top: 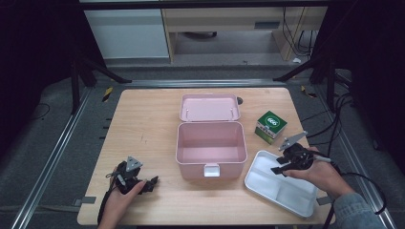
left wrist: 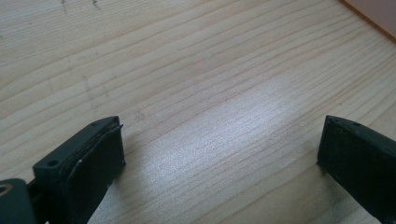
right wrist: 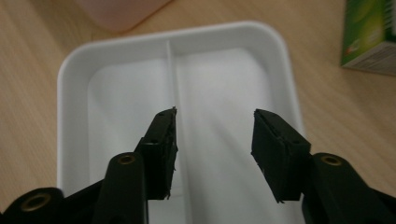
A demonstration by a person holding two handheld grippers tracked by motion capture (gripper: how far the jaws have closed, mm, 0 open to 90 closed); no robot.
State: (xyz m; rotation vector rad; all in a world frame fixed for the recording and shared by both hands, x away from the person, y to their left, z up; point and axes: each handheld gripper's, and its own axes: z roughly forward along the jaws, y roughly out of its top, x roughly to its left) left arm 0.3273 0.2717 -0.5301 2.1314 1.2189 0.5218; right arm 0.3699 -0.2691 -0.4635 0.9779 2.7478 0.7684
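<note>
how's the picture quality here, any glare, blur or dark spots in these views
High view: the wooden table is evenly lit and sharp, the surroundings fall into near black. Left gripper view: a pale sheen of glare lies on the wood between the open jaws of the left gripper. Right gripper view: the white tray is bright and washed out, and the pink box and green carton are soft, out of focus.
</note>
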